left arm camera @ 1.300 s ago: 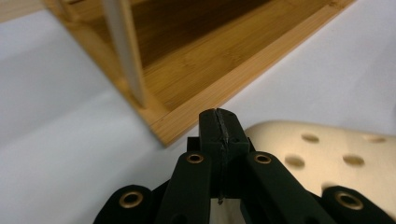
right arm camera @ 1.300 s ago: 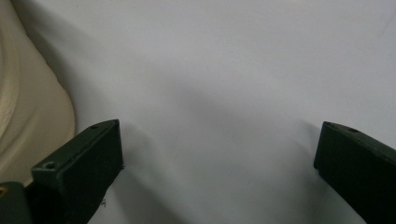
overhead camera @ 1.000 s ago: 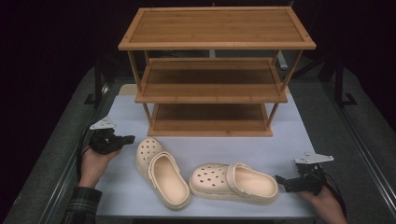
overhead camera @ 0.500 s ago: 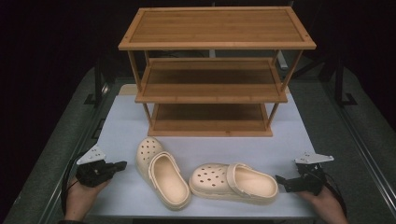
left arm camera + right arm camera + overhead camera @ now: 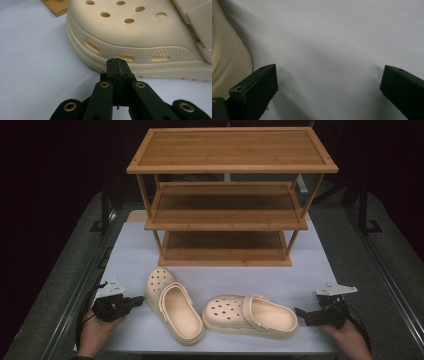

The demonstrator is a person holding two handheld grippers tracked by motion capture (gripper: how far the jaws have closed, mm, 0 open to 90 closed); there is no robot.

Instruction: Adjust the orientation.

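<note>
Right now your left gripper (image 5: 134, 301) sits at the near left of the white mat (image 5: 310, 270), its jaws pressed flat together with nothing between them, and it points straight at the left clog (image 5: 174, 304). From the left gripper view, the closed tips (image 5: 117, 65) stand just short of that clog's perforated toe wall (image 5: 130, 32), close but apart as far as you can tell. The left clog lies with its long axis slanting from toe at the far left to heel at the near right, so you are meeting it at the toe end, side-on, not along its length. Your right gripper (image 5: 301, 313) rests at the near right, jaws spread wide and empty over bare mat, with the heel end of the right clog (image 5: 250, 315) just beside its tips; in the right gripper view a cream curve of that clog (image 5: 227, 62) shows left of the jaw. That right clog lies almost crosswise, toe toward the middle, heel toward your right hand. Both clogs sit in front of the bamboo rack (image 5: 227, 195), well apart from its bottom shelf. Judging by this, each hand is nearest its own clog; your left would need to open before it could take a rim or wall.
</note>
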